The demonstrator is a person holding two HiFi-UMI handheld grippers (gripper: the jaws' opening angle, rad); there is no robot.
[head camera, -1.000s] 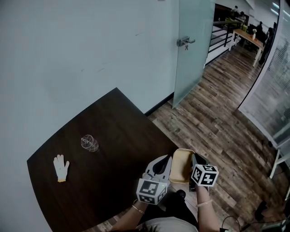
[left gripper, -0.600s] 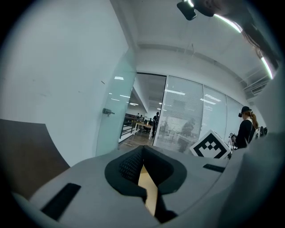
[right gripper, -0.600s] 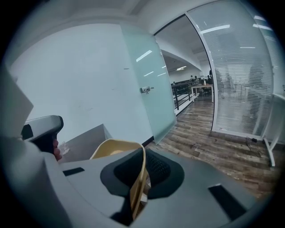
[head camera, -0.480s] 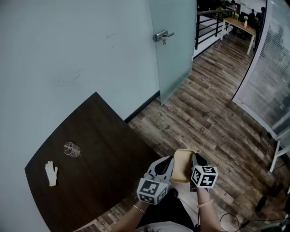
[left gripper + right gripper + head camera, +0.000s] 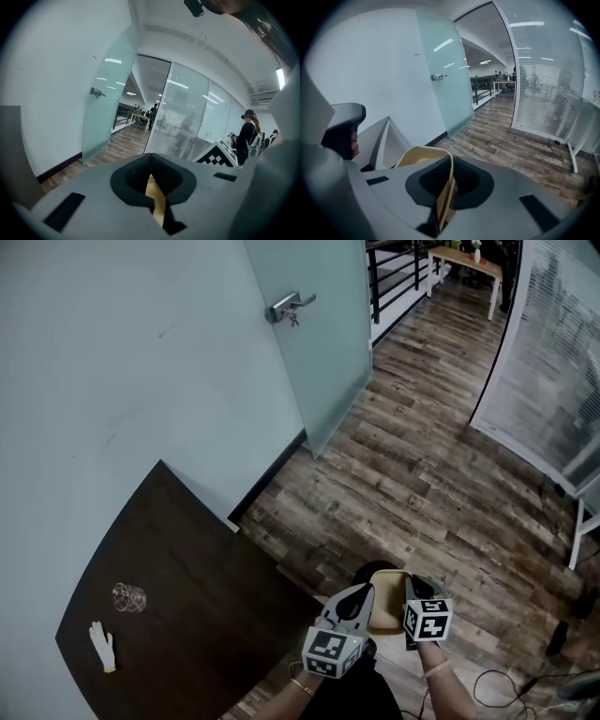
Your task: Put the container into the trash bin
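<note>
Head view, container (image 5: 385,604): tan, shallow, carried in the air between the two grippers, above the wooden floor (image 5: 441,484) and just off the table corner.
Head view, left gripper (image 5: 363,600): on the container's left edge.
Head view, right gripper (image 5: 412,591): on the container's right edge.
Head view, dark round shape (image 5: 367,571): shows just past the container's far edge; cannot tell what it is.
Head view, table (image 5: 187,559): dark top, carrying a glass (image 5: 129,597) and a white glove (image 5: 101,645), both well apart from the container.
Head view, door (image 5: 314,343): frosted glass, handle on its left side.
Left gripper view, left gripper (image 5: 151,183): jaws pressed together on a thin tan strip of the container (image 5: 157,206).
Left gripper view, person (image 5: 246,136): stands at the right, far off.
Right gripper view, right gripper (image 5: 446,187): jaws pinch the container (image 5: 418,155) by its rim; the open bowl lies to the left of the jaws.
</note>
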